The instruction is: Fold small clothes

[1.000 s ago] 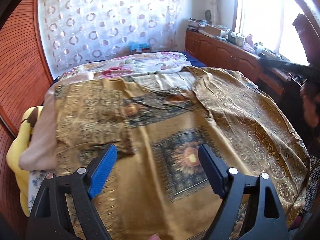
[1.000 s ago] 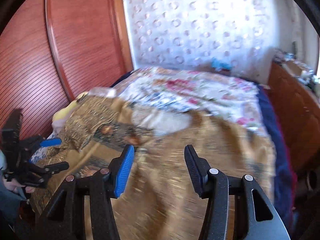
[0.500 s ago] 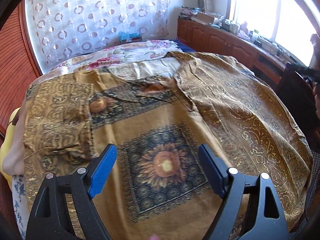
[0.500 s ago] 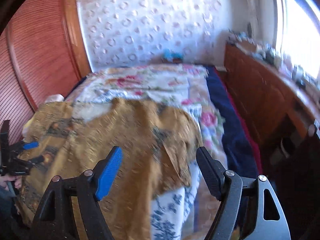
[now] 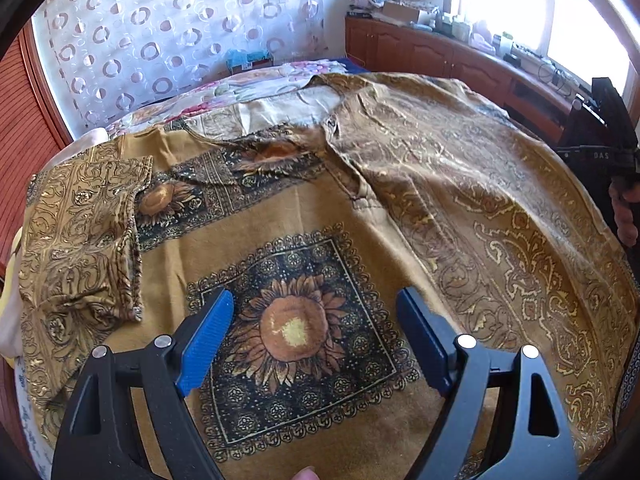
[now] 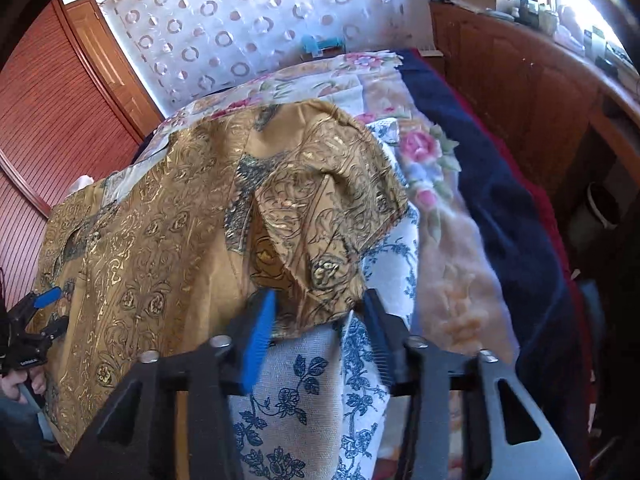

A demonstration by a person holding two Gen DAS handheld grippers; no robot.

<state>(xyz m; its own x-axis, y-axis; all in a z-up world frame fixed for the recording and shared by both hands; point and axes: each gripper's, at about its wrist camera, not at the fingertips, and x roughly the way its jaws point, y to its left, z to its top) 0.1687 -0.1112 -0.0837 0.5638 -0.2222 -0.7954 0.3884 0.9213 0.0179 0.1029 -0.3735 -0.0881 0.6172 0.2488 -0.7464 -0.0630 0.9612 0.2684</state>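
A gold patterned shirt (image 5: 360, 208) is spread flat on the bed (image 6: 448, 216), its sunflower panel lying directly beneath and between the wide-spread jaws of the left gripper (image 5: 316, 332), which hovers over the cloth with nothing held. The shirt's left sleeve (image 5: 80, 232) is seen already folded inward, to the left of those jaws. A second ago the right gripper (image 6: 316, 320) was pointed across the middle of the shirt; it has since been swung out to the far side and lowered, so that the hanging right sleeve (image 6: 320, 216) is now just ahead of its jaws, its lower hem lying between the two tips. Those jaws are open at a middling width and no cloth is yet pinched. From this it is judged that the right sleeve is about to be gripped and carried inward, matching the left; a clean fold will depend on the hem being caught squarely.
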